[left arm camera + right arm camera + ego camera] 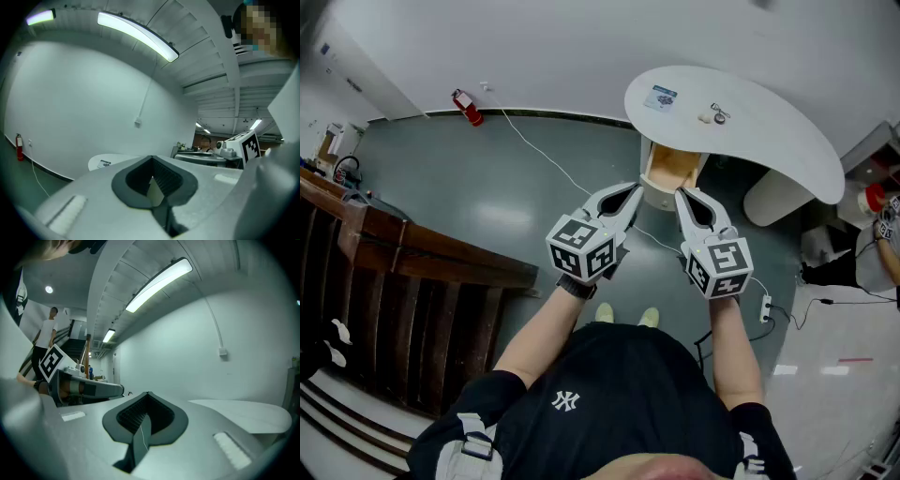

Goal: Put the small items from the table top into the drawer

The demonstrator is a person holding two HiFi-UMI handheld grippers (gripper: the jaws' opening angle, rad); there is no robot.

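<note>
A white curved table (750, 117) stands ahead of me in the head view. On it lie a small printed card (662, 97), a small pale item (705, 117) and a dark ring-shaped item (720, 114). Under the table's near edge a wooden drawer (670, 171) is pulled out. My left gripper (635, 191) and right gripper (679, 195) are held side by side in the air, short of the drawer, tips towards it. Both are shut with nothing between the pads. The left gripper (157, 187) and the right gripper (139, 427) each show closed jaws in their own views.
A red fire extinguisher (469, 106) lies by the far wall, with a white cable (534, 145) running across the grey floor. A wooden stair railing (412, 253) is at the left. A power strip (765, 307) lies on the floor at the right, and a person (886, 234) stands at the right edge.
</note>
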